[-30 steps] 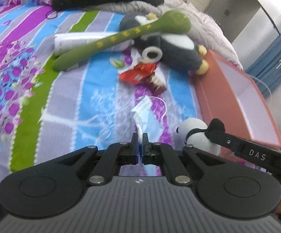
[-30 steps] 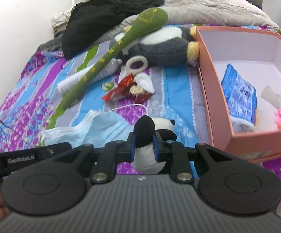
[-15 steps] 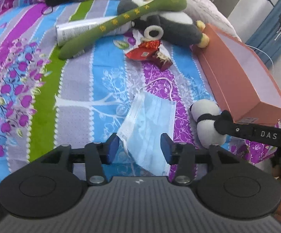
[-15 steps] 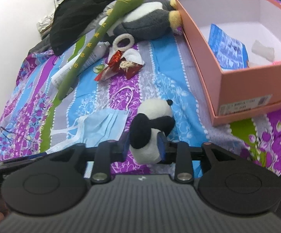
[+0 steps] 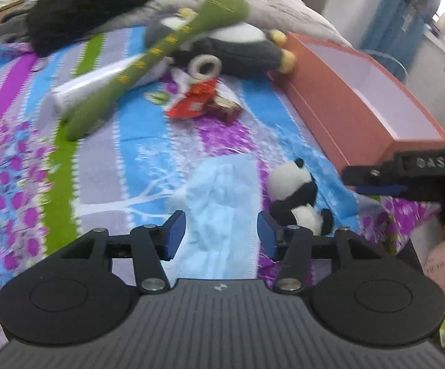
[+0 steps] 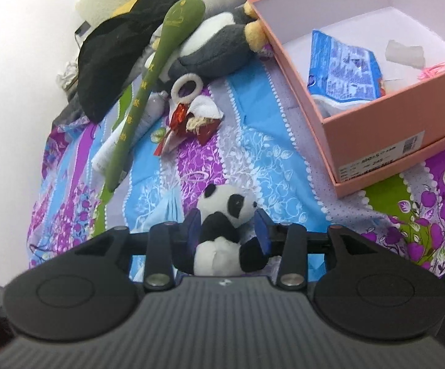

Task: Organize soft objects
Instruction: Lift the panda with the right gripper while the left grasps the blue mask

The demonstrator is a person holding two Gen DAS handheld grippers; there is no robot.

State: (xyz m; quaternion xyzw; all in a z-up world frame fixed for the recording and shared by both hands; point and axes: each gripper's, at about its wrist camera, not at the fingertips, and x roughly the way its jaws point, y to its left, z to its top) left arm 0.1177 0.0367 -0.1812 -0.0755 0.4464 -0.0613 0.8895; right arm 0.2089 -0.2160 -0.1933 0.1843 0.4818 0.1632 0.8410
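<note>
Both sets of jaws have just been opening: the left gripper (image 5: 221, 233) stands apart over the blue face mask (image 5: 222, 203), the right gripper (image 6: 228, 230) apart around the small panda (image 6: 222, 230), unclamped. Both lie on the bedspread (image 6: 253, 160), released. Next calls for re-gripping one toward the pink box (image 6: 376, 129), far right.

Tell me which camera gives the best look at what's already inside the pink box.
The right wrist view: it looks down into the pink box, showing a blue packet, a white piece and something pink. The left wrist view shows only its outer side and bare inner wall.
</note>
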